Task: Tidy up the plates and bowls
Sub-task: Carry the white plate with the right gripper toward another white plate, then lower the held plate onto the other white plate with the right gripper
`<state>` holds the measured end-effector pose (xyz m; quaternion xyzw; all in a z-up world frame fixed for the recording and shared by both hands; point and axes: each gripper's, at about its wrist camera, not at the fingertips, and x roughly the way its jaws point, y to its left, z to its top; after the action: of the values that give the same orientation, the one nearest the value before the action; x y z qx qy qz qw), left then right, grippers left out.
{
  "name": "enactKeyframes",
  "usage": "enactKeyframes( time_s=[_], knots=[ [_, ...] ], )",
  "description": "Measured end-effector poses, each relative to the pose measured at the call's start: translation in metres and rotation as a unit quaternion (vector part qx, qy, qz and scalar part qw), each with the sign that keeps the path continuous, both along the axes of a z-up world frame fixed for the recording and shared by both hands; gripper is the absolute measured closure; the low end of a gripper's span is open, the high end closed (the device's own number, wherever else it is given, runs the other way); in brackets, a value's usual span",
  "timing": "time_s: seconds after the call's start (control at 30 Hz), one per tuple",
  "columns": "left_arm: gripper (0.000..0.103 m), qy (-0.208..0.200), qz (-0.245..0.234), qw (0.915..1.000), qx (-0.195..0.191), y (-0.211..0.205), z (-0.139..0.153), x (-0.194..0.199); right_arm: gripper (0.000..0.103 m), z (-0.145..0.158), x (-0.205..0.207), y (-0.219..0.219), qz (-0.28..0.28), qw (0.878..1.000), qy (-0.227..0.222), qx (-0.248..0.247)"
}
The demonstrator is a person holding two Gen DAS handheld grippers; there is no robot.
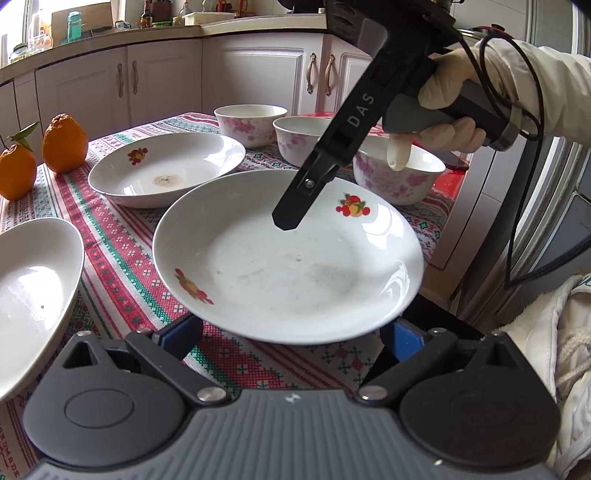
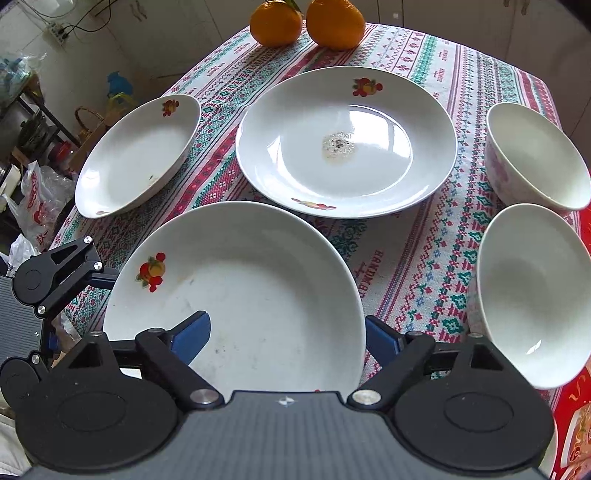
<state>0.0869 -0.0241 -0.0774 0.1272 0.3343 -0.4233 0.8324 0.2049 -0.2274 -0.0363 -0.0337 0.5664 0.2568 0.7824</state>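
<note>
The nearest white plate [image 1: 288, 258] [image 2: 236, 288], marked with fruit motifs, lies at the table's near corner. My right gripper [image 2: 288, 336] stands open astride its rim: the left blue pad [image 2: 192, 336] hovers over the inside and the right pad [image 2: 384, 339] sits just outside the edge. In the left wrist view one of the right gripper's fingers [image 1: 291, 216] points down into the plate. My left gripper [image 1: 293, 332] is open wide at the plate's near rim, which hides its fingertips. A stained plate [image 1: 166, 170] [image 2: 343, 144] and a third plate [image 1: 29, 295] [image 2: 136, 155] lie close by.
Three flowered bowls [image 1: 251, 122] [image 1: 299, 136] [image 1: 399, 177] stand at the table's far side, and two of them [image 2: 535, 155] [image 2: 532, 295] show in the right wrist view. Two oranges [image 1: 64, 144] [image 2: 336, 22] sit at a corner of the patterned tablecloth [image 1: 122, 258]. A gloved hand [image 1: 443, 110] holds the right gripper.
</note>
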Motion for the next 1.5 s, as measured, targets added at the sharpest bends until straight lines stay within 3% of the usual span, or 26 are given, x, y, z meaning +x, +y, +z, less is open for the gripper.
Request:
enactKeyframes(
  time_s=[0.5, 0.83, 1.5],
  knots=[
    [0.004, -0.007, -0.003, 0.9999, 0.010, -0.003, 0.000, 0.000, 0.014, -0.005, 0.003, 0.001, 0.021, 1.000, 0.011, 0.006],
    [0.005, -0.008, -0.005, 0.9998, 0.017, -0.002, 0.001, -0.001, 0.014, -0.003, 0.006, -0.009, 0.009, 0.999, 0.024, 0.040],
    [0.005, -0.014, 0.020, 0.9997, 0.004, 0.017, 0.016, -0.003, 0.013, 0.022, 0.007, 0.014, 0.022, 0.998, -0.001, 0.057]
  ],
)
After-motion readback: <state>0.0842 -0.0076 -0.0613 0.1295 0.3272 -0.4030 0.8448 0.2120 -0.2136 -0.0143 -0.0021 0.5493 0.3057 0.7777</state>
